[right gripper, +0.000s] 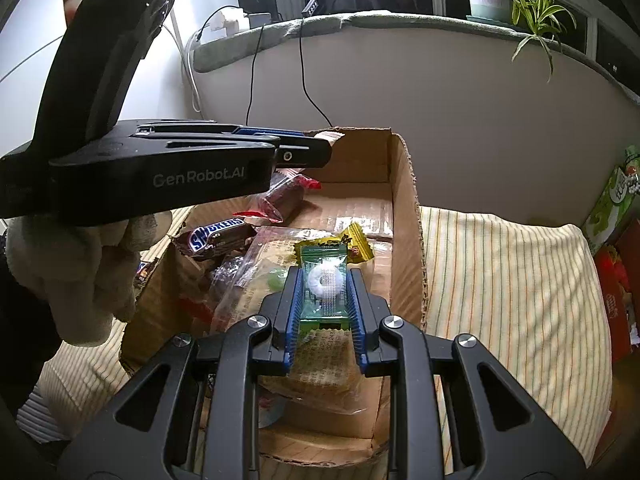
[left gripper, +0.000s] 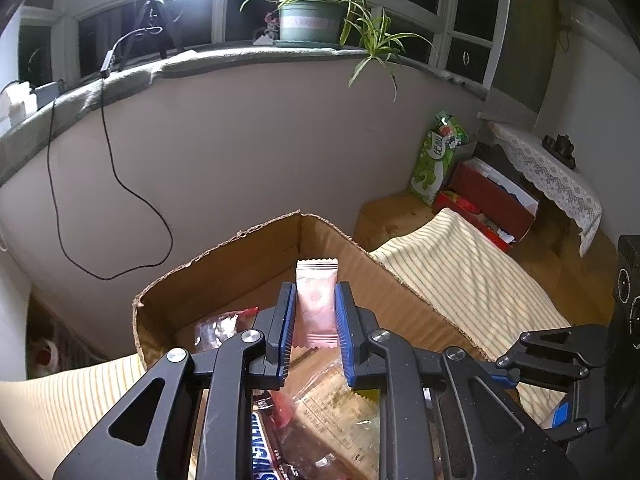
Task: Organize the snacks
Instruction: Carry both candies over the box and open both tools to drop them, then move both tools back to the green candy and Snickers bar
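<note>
We've got both grippers clamped: left gripper [left gripper: 313, 312] on a pink packet [left gripper: 317, 304], right gripper [right gripper: 325, 300] on a green candy [right gripper: 324, 284], both upright, hovering right over the box [right gripper: 404, 216], so dropping's straight down.

A potted plant [left gripper: 312, 20] is standing on the window ledge [left gripper: 240, 58], and its long leaves are hanging over the edge. A black cable [left gripper: 108, 184] is running down the grey wall [left gripper: 260, 140] from the ledge. A striped cloth [left gripper: 460, 276] is lying on the surface, and a green bag [left gripper: 438, 156] is leaning beside a red box [left gripper: 492, 196] near a lace cloth [left gripper: 548, 172].
</note>
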### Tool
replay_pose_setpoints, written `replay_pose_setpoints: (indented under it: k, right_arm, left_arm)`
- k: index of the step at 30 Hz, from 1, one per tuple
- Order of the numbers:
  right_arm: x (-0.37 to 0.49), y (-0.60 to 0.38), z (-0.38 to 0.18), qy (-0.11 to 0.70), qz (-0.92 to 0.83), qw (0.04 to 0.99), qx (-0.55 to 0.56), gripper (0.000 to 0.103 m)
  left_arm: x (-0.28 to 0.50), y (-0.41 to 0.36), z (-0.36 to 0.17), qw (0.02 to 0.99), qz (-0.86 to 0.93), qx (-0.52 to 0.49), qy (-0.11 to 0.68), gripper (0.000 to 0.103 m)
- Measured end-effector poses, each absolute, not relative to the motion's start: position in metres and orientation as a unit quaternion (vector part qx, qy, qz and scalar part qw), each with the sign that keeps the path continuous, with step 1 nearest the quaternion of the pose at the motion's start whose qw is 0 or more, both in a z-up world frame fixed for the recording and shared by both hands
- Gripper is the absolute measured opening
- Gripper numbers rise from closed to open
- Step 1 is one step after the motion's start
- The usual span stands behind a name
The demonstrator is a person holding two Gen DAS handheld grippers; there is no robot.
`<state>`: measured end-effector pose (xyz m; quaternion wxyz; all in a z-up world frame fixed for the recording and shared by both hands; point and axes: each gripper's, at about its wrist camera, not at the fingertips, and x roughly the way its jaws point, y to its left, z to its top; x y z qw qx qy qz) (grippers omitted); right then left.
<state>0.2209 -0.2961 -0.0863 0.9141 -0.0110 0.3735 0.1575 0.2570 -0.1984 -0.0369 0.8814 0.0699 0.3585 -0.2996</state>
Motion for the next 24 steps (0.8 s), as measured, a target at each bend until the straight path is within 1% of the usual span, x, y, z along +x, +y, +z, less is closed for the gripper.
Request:
replay_pose_setpoints:
  k: [8,11,12,13,14,15,18,19,20,21,22,24]
  right_arm:
    - [0.221,-0.295,-0.087,0.373,0.161,0.914,-0.013,0.024]
    - [0.222,-0.294,-0.087,0.373,0.16,0.914,-0.016,0.025]
    - [0.221,-0.293,-0.087,0.373,0.16,0.914,-0.016,0.026]
    - [0.221,-0.293,-0.087,0.372,0.16,0.914,-0.016,0.031]
    - [0.22,-0.293,-0.086,0.371,0.159,0.915,-0.016,0.039]
    - [0.22,-0.293,-0.086,0.37,0.158,0.915,-0.017,0.042]
    - [0.218,-0.292,-0.085,0.369,0.157,0.916,-0.018,0.048]
    - [0.216,-0.291,-0.084,0.367,0.156,0.917,-0.02,0.054]
    - [0.215,-0.29,-0.084,0.365,0.154,0.918,-0.021,0.063]
    - [0.213,-0.289,-0.083,0.363,0.153,0.919,-0.023,0.067]
    - [0.211,-0.288,-0.082,0.361,0.151,0.92,-0.024,0.071]
    - [0.21,-0.285,-0.08,0.361,0.152,0.92,-0.027,0.071]
  left_arm:
    - [0.257,-0.199,-0.036,0.883,-0.297,0.071,0.357,0.02]
    - [0.255,-0.199,-0.035,0.883,-0.298,0.072,0.355,0.024]
    - [0.255,-0.199,-0.034,0.883,-0.298,0.073,0.354,0.028]
    - [0.254,-0.199,-0.034,0.884,-0.298,0.074,0.353,0.032]
    - [0.254,-0.199,-0.033,0.884,-0.297,0.074,0.352,0.035]
    - [0.253,-0.199,-0.033,0.885,-0.296,0.074,0.351,0.04]
    - [0.251,-0.197,-0.03,0.887,-0.294,0.073,0.349,0.045]
    - [0.251,-0.196,-0.03,0.887,-0.294,0.073,0.348,0.05]
    - [0.25,-0.196,-0.029,0.888,-0.293,0.073,0.347,0.053]
    - [0.249,-0.195,-0.028,0.888,-0.293,0.073,0.346,0.058]
    - [0.248,-0.195,-0.027,0.889,-0.293,0.073,0.345,0.061]
    - [0.246,-0.194,-0.025,0.891,-0.29,0.073,0.343,0.064]
